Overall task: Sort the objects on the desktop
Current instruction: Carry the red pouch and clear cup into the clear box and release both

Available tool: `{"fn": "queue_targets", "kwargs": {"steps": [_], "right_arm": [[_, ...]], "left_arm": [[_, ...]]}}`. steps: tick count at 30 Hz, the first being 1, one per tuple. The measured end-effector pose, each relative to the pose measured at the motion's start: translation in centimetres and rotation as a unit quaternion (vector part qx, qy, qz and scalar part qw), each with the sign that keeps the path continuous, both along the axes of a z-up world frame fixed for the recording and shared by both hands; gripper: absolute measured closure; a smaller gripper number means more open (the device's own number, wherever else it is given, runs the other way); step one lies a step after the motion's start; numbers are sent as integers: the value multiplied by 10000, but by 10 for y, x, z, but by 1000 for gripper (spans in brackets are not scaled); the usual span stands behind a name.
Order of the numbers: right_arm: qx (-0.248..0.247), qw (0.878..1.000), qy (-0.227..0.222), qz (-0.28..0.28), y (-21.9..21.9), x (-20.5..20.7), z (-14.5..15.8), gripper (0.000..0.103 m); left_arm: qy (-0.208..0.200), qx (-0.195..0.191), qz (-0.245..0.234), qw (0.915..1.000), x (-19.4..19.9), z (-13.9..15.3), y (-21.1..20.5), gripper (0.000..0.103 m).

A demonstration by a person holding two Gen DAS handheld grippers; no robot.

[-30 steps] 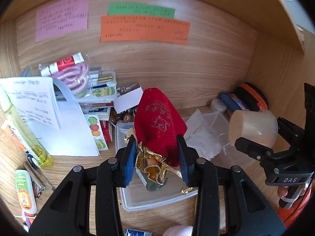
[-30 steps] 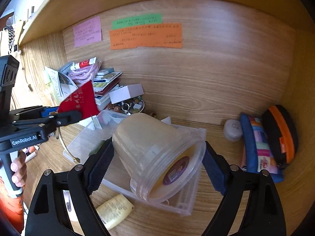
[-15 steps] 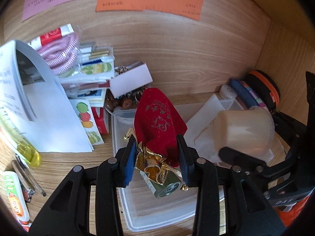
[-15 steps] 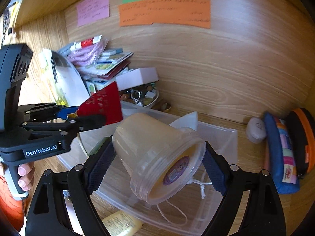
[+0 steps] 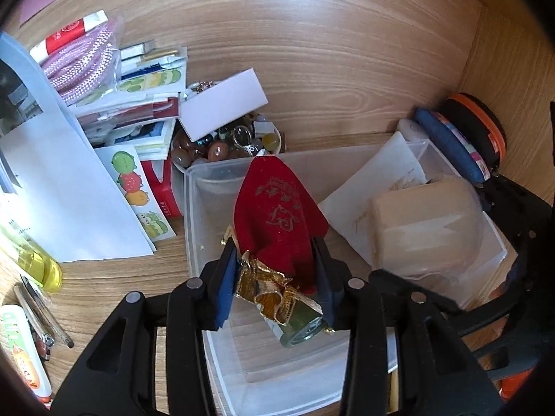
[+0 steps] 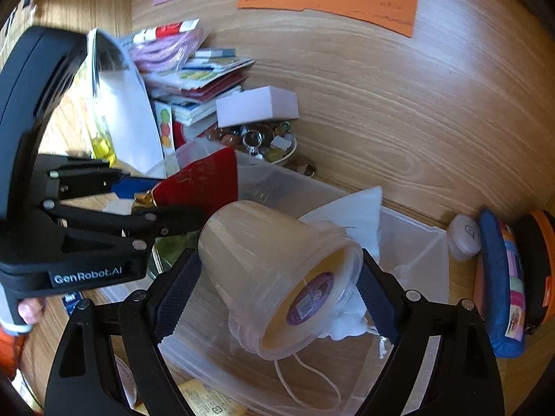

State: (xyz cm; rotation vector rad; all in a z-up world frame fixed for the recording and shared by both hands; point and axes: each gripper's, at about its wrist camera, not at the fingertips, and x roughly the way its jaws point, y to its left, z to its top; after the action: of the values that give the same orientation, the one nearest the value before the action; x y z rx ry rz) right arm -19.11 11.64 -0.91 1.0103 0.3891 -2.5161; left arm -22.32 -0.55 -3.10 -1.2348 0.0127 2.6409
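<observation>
We hold the left tool (image 5: 275, 286) closed on a red velvet pouch (image 5: 277, 215) with a gold collar; its blue pads press the gathered neck from both sides. The pouch's long axis runs from 6 to 12 o'clock in the left wrist view, closed end toward 12, and a greenish bottle (image 5: 301, 329) sticks out of the neck toward 5 o'clock. It hangs over the clear plastic bin (image 5: 194, 215) on the counter (image 5: 114, 287). Our right tool (image 6: 274, 291) stands wide, clamped on a translucent jar (image 6: 274, 267) lying tilted, its lid toward 5 o'clock, over the same bin beside a white cloth bag (image 6: 350, 208).
</observation>
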Motion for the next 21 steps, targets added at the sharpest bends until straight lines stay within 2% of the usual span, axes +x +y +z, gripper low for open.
{"fn": "queue_targets", "kwargs": {"steps": [3, 9, 10, 17, 21], "right_arm": [[69, 9999, -91, 39, -1, 0, -5, 17], [-158, 9983, -556, 61, 4, -14, -16, 17], [-214, 9982, -551, 77, 5, -13, -15, 17], [-206, 9983, -542, 96, 7, -10, -10, 16], [-192, 9989, -405, 104, 10, -5, 0, 16]], "left_arm": [[12, -38, -14, 10000, 2, 0, 1, 60], [-7, -18, -61, 10000, 2, 1, 4, 54], [-13, 3, -67, 10000, 2, 1, 3, 51], [-45, 224, -99, 9997, 5, 5, -4, 46], [214, 265, -76, 9994, 12, 16, -6, 42]]}}
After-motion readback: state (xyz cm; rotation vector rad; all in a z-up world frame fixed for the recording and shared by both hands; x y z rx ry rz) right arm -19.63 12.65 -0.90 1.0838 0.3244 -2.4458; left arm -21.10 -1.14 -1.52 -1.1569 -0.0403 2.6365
